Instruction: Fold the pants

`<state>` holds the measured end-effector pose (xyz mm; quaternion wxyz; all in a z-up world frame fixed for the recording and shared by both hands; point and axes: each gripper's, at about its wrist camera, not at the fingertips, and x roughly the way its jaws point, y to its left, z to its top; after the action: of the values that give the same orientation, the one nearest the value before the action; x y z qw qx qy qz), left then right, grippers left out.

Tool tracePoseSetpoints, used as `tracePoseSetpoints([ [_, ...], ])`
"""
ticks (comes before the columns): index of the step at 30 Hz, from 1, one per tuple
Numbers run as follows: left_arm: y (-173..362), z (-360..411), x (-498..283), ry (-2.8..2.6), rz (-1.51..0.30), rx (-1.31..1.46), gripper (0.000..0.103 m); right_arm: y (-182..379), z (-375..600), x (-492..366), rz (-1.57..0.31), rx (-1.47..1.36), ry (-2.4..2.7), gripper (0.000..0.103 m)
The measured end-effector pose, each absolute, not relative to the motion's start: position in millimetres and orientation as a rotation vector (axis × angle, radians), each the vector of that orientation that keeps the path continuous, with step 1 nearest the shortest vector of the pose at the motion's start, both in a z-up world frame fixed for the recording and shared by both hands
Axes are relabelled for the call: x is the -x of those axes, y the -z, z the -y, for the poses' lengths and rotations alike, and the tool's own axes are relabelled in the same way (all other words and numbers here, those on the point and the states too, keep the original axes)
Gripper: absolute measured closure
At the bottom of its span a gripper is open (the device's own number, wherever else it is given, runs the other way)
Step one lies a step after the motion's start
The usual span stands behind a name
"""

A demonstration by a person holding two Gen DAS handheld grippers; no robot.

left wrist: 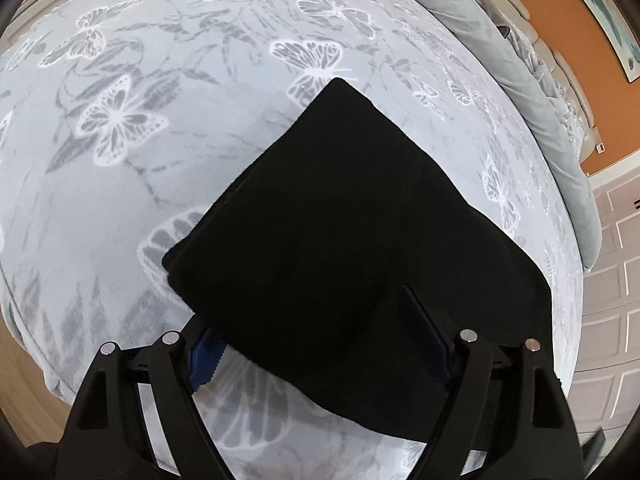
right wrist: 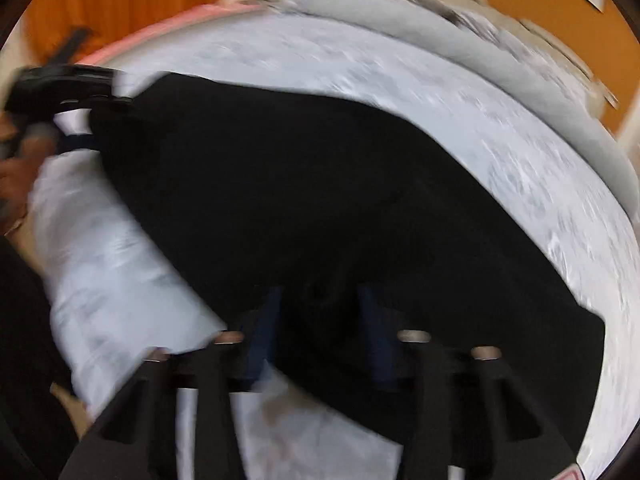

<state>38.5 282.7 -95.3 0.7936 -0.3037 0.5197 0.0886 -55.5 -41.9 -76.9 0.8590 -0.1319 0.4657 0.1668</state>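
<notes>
Black pants folded on the butterfly blanket, my two grippers at their near edge.

The pants (left wrist: 352, 248) lie in a flat dark block on the pale blanket (left wrist: 120, 184), a grey pillow (left wrist: 532, 92) along the far side. My left gripper (left wrist: 316, 340) stands wide, its blue pads astride the near edge of the cloth and not pressing it. My right gripper (right wrist: 320, 312) is narrow over the dark fabric; the picture is blurred and I cannot tell whether it pinches anything.
</notes>
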Motion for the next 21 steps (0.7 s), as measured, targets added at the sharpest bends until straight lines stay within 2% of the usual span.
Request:
tracePoseSetpoints([
  [1, 95, -284, -38, -0.187, -1.119, 0.653, 0.025, 78, 49, 51, -0.976, 0.232, -0.334, 0.085],
  [9, 96, -284, -37, -0.177, -1.121, 0.652, 0.025, 27, 61, 44, -0.865, 0.021, -0.381, 0.09],
  [13, 95, -279, -39, -0.197, -1.122, 0.616, 0.024, 81, 34, 25, -0.999, 0.128, -0.387, 0.078],
  [15, 95, -279, -39, -0.2, -1.12, 0.618, 0.024, 64, 33, 31, -0.986, 0.128, -0.407, 0.069],
  [17, 94, -281, -38, -0.194, -1.113, 0.639, 0.026, 37, 47, 37, -0.919, 0.084, -0.424, 0.054],
  [18, 93, -284, -37, -0.198, -1.103, 0.655, 0.036, 26, 58, 41, -0.869, 0.065, -0.401, 0.035],
  [19, 92, -285, -36, -0.204, -1.094, 0.661, 0.051, 16, 72, 45, -0.824, 0.05, -0.361, 0.027],
  [20, 90, -285, -36, -0.205, -1.089, 0.654, 0.057, 7, 91, 47, -0.789, 0.03, -0.306, 0.027],
  [21, 88, -284, -37, -0.191, -1.083, 0.649, 0.069, 4, 109, 46, -0.78, 0.005, -0.258, 0.027],
])
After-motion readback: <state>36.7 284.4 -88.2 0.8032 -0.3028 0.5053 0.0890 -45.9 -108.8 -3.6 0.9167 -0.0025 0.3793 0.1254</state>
